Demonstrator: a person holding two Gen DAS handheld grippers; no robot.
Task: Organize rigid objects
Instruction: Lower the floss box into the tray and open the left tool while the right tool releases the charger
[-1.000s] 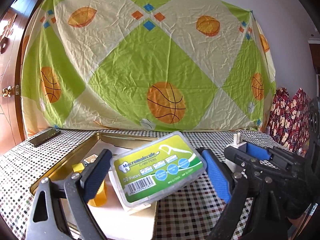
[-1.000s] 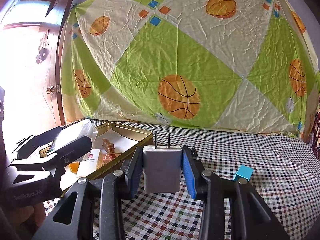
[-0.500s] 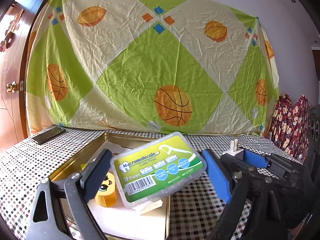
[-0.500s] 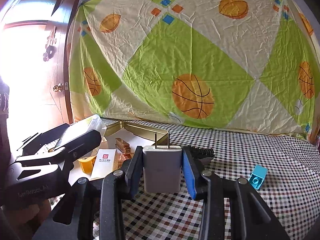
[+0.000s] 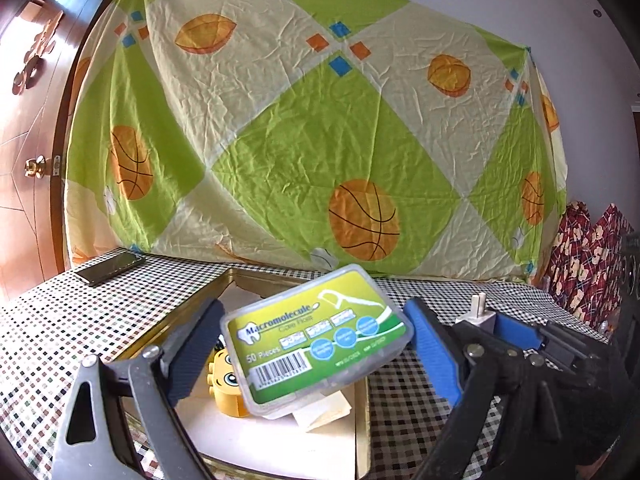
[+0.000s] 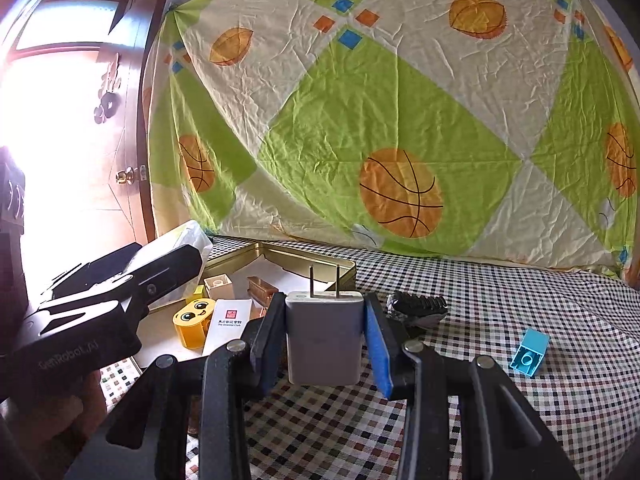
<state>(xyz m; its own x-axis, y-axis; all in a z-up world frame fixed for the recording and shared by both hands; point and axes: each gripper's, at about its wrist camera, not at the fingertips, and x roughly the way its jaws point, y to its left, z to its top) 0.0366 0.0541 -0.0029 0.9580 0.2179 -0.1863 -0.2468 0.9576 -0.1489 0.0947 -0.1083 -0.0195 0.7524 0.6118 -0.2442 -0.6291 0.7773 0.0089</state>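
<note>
Above the gold metal tray (image 5: 362,420), the left gripper (image 5: 316,340) grips a green-labelled clear plastic floss box (image 5: 316,338); only the right view shows the right gripper (image 6: 325,338) clamping a grey two-prong charger (image 6: 325,338), a blue plastic brick (image 6: 529,353) lying beside on the checked cloth (image 6: 520,292)

Daylight illuminates both fisheye views evenly, rendering the hanging sheet (image 5: 312,132) and the checked tablecloth (image 6: 520,312) in bright, saturated colour with only soft shadows beneath the objects. In the right wrist view the open doorway (image 6: 60,140) at left is overexposed to white, its glare washing over the adjacent door frame and probably reducing contrast on the dark left gripper (image 6: 168,276) silhouetted against it. Strong barrel distortion bows straight edges towards a dark vignetted border in both views, and the nearest gripper parts along the bottom appear slightly soft, while the mid-distance stays sharp without motion blur.
</note>
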